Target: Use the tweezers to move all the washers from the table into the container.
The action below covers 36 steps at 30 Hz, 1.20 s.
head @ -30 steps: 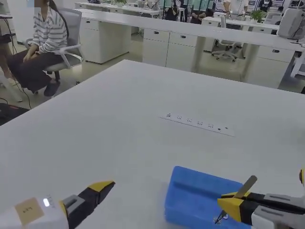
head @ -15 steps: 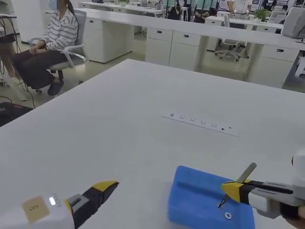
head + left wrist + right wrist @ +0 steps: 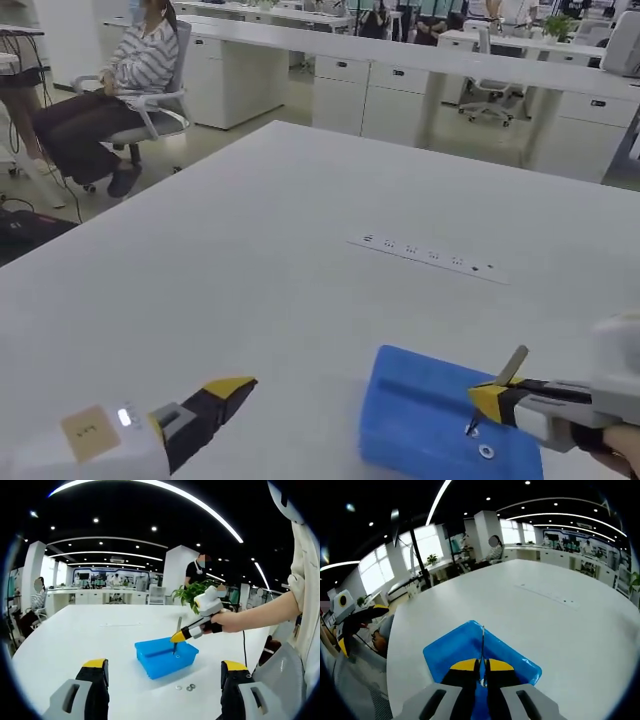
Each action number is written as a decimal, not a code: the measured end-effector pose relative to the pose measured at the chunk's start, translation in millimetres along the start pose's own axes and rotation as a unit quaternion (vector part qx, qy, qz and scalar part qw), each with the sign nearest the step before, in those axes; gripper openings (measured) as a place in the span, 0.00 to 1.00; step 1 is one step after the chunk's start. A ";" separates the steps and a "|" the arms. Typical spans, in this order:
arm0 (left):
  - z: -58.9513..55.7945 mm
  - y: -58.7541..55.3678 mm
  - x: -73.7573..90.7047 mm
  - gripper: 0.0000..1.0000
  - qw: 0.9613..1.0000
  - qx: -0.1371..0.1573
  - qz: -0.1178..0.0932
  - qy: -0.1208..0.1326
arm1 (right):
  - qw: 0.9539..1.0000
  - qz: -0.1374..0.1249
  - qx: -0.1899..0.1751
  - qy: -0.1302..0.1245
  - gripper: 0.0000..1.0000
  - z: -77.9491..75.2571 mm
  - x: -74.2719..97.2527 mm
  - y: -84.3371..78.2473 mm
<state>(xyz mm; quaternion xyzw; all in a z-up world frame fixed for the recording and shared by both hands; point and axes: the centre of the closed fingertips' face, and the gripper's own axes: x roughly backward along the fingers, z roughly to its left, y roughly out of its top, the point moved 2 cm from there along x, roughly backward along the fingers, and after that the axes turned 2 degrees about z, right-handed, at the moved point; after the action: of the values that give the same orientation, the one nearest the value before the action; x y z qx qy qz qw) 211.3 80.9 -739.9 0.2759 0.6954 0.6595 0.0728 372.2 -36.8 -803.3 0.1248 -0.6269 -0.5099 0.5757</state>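
Note:
A blue container (image 3: 420, 410) stands near the table's front edge, with one washer (image 3: 486, 452) lying inside it. My right gripper (image 3: 487, 400) is shut on the tweezers (image 3: 512, 366). Their tip hangs just above the container floor, a little left of that washer. In the right gripper view the jaws are closed on the tweezers (image 3: 482, 642) over the container (image 3: 445, 652). My left gripper (image 3: 164, 672) stands open with nothing in it, to the left of the container (image 3: 165, 657). Two washers (image 3: 184, 687) lie on the table in front of the container.
A power strip (image 3: 430, 258) is set into the table beyond the container. A person sits on a chair (image 3: 130, 75) off the table's far left corner. Rows of white desks (image 3: 400, 70) stand behind. Another person (image 3: 196, 570) stands behind a plant.
The tweezers' tip has lifted a little off the washer, which now lies loose on the container floor. The head camera has tilted, shifting the whole picture.

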 end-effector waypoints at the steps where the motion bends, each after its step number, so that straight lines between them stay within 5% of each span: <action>1: 0.5 0.2 0.1 0.95 1.000 0.000 -0.001 0.001 | 1.000 0.002 0.000 0.002 0.03 0.7 -1.6 -1.0; 27: -0.9 -1.1 -0.4 0.94 1.000 0.003 0.001 -0.003 | 0.999 0.021 0.044 0.006 0.04 -9.0 -15.6 -14.3; 36: -0.5 -0.4 0.0 0.94 1.000 0.005 -0.001 -0.002 | 0.999 -0.001 0.041 0.007 0.04 -5.0 -5.8 -10.7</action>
<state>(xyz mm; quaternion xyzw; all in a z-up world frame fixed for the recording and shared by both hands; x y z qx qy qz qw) 211.0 80.5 -740.2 0.2767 0.6990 0.6552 0.0738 373.6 -39.8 -816.1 0.1522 -0.6431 -0.4841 0.5736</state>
